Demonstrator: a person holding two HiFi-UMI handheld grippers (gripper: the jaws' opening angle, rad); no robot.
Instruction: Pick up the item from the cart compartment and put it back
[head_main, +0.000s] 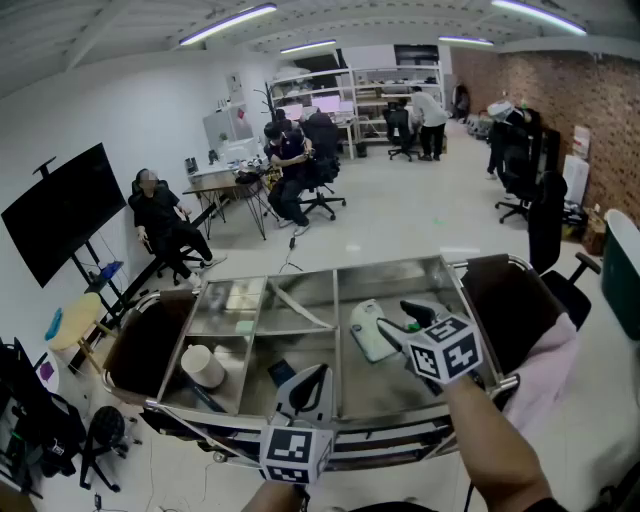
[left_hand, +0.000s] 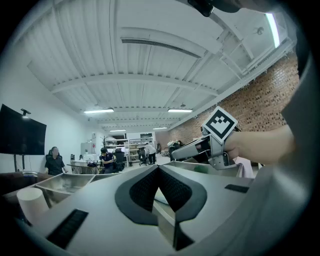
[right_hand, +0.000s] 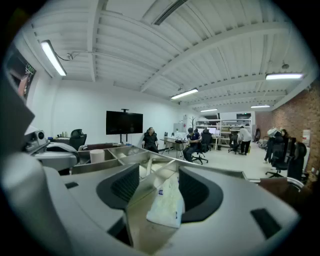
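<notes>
A white flat packet (head_main: 368, 330) lies on the floor of the steel cart's (head_main: 400, 272) right compartment. My right gripper (head_main: 396, 322) reaches down into that compartment from the right. In the right gripper view its jaws (right_hand: 157, 176) stand wide open, and the packet (right_hand: 165, 202) lies between them, close to the right-hand pad (right_hand: 195, 187) with no squeeze visible. My left gripper (head_main: 312, 375) hovers at the cart's near rim over the middle compartment. Its pads (left_hand: 170, 187) meet at the tips with nothing between them.
A white cup (head_main: 203, 365) stands in the near left compartment, and a dark object (head_main: 282, 372) lies beside it. Brown bags (head_main: 145, 340) hang at both cart ends, and a pink cloth (head_main: 552, 362) is at the right. Seated people and office chairs (head_main: 545, 225) fill the room beyond.
</notes>
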